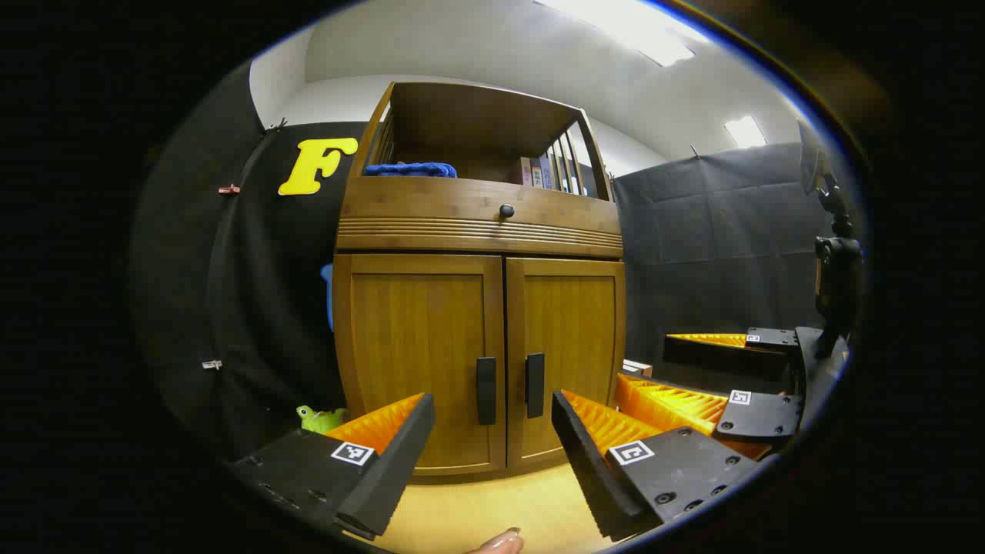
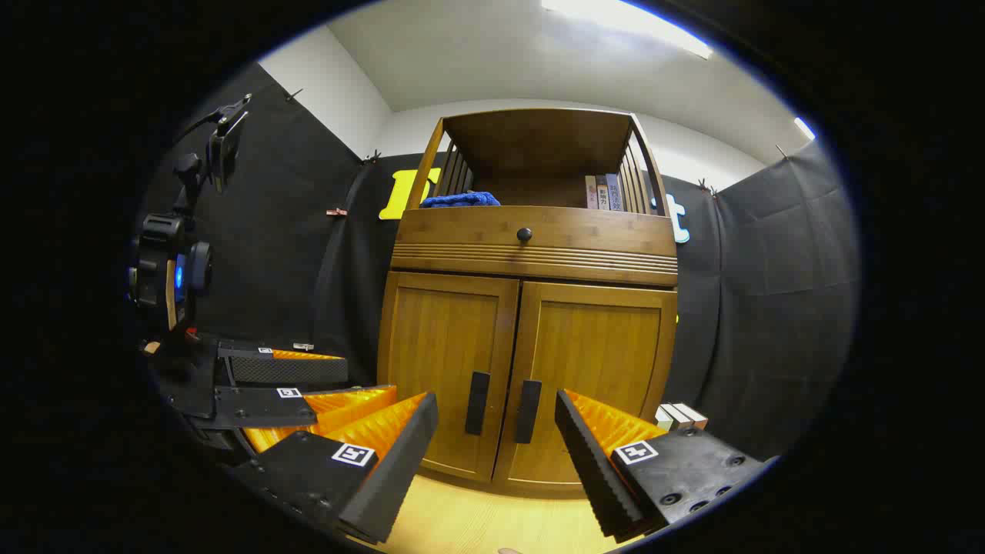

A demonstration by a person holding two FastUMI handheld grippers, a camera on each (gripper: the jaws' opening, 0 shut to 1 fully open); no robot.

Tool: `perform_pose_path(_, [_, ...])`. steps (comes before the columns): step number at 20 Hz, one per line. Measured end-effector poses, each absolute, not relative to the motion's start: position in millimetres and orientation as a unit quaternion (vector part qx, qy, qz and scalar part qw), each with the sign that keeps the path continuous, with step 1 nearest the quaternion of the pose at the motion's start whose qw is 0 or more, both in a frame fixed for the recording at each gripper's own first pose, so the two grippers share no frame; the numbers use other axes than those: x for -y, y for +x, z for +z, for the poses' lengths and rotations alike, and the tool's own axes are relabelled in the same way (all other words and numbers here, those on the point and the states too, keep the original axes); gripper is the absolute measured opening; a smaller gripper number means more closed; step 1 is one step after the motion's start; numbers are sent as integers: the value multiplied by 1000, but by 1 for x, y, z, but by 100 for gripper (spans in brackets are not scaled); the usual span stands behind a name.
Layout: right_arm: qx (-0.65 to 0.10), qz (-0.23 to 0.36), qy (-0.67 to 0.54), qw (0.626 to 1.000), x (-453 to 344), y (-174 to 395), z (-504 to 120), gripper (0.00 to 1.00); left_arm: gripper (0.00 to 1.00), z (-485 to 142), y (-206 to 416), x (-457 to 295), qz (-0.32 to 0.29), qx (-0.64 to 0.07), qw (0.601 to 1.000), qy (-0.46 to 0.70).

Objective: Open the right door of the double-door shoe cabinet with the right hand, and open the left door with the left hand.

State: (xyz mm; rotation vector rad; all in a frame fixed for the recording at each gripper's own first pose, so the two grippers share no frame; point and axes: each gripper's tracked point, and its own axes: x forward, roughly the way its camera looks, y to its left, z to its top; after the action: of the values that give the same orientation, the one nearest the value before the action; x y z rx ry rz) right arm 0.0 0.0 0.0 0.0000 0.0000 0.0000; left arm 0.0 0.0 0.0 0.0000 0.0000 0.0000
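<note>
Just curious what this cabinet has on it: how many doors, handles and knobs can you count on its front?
Doors: 2, left door, right door
Handles: 2, left handle, right handle
Knobs: 1, knob
Total: 5

I hold both tongs level and side by side, fingers spread wide, gripping nothing: left tongs (image 1: pixel 492 446), right tongs (image 2: pixel 496 446). My fingertip (image 1: pixel 504 541) shows under the left one
</note>
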Motion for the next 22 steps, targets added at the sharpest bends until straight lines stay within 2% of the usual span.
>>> perform_pose_path(3, [3,-5,2,1000,4,2,1,95,95,4,-1,-1,-1,9,1000,-7])
perform_pose_path(6, [5,-7,3,1000,6,2,2,99,95,9,0,-4,2,18,1000,-7])
perform_pose_path(7, [6,-8,3,1000,7,3,2,95,95,11,0,-6,4,20,1000,-5])
perform_pose_path(8, [6,-8,4,1000,7,3,2,99,95,10,0,-5,5,21,1000,-5])
perform_pose_path(11, [8,-11,6,1000,7,3,3,95,95,11,-1,-7,2,23,1000,-11])
perform_pose_path(22, [-2,-17,6,1000,9,20,-6,97,95,9,-1,-11,-4,24,1000,-7])
